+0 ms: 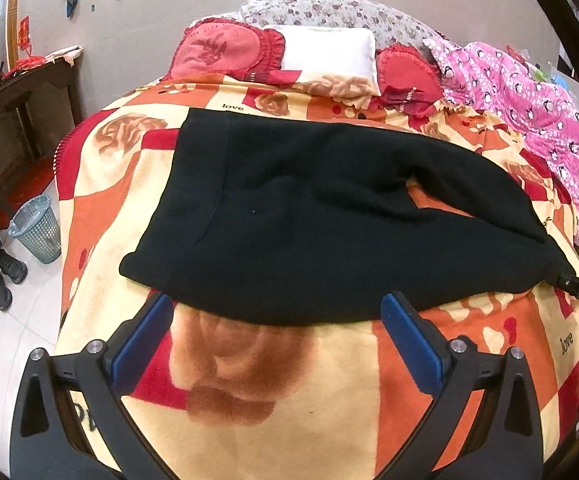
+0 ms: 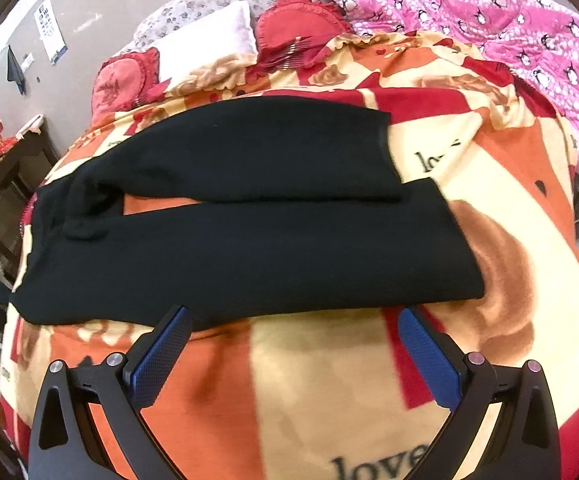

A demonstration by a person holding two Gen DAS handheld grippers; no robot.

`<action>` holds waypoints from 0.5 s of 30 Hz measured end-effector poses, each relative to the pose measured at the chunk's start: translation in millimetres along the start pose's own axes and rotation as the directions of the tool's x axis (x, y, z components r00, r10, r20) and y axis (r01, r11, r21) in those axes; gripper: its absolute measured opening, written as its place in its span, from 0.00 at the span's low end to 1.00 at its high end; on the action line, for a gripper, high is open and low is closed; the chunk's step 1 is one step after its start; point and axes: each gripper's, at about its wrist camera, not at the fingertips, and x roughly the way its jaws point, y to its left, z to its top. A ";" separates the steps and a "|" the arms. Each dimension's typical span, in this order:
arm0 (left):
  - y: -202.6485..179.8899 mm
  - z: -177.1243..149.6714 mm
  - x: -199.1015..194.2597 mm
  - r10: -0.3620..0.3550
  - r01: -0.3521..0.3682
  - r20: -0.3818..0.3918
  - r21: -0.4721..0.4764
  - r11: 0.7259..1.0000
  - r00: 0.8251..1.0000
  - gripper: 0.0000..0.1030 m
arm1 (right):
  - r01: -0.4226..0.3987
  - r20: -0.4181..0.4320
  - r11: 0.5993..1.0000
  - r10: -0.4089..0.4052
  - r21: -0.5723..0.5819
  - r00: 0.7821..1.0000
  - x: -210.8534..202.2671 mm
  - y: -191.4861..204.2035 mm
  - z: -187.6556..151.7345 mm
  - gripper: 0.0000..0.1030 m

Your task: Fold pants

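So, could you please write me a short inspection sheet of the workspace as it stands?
Surface: bed with patterned blanket, mostly flat.
Job's things: black pants spread flat, legs side by side, unfolded.
Clutter: pillows and pink quilt at the far edge.
Grippers: left hand-held gripper open at the pants' near edge; right hand-held gripper open, likewise.
Cables: nothing seen.
Surroundings: waste basket on the floor, a person's shoes beside it.
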 end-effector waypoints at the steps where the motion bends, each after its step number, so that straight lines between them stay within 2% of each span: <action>1: -0.2 0.6 -0.4 0.000 0.000 0.001 0.002 1.000 1.000 1.00 | -0.005 0.006 1.000 0.005 0.005 1.000 -1.0 1.9 -0.6 1.00; 15: -1.9 1.9 -2.8 -0.013 0.013 0.005 -0.005 1.000 1.000 1.00 | -0.025 -0.003 1.000 0.025 -0.013 1.000 -4.0 14.0 1.6 1.00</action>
